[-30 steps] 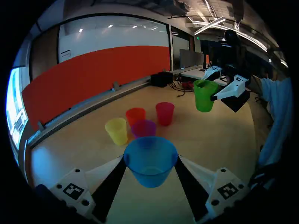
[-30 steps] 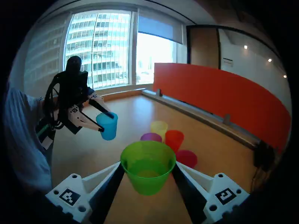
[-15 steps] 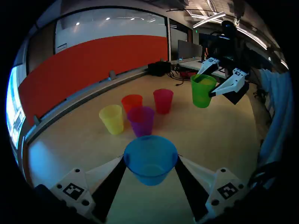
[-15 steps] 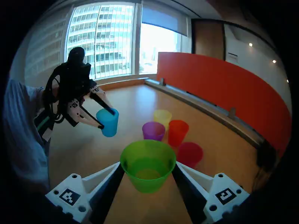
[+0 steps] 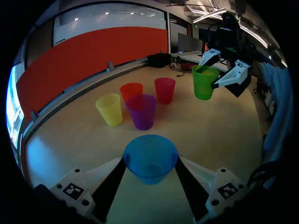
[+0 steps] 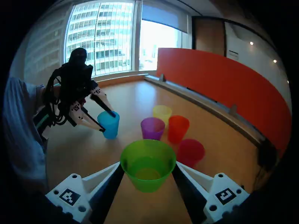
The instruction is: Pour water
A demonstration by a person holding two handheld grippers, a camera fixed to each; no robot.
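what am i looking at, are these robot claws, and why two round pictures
No robot: a person holds a gripper in each hand, each with a fisheye camera looking along its own jaws. The left gripper view rides on the left gripper, whose jaws clamp a blue cup; the right gripper view rides on the right gripper, clamping a green cup. Each picture also catches the other gripper farther off. On the wooden surface stand a yellow cup, an orange cup, a purple cup and a red cup. Whether any holds water, I cannot tell.
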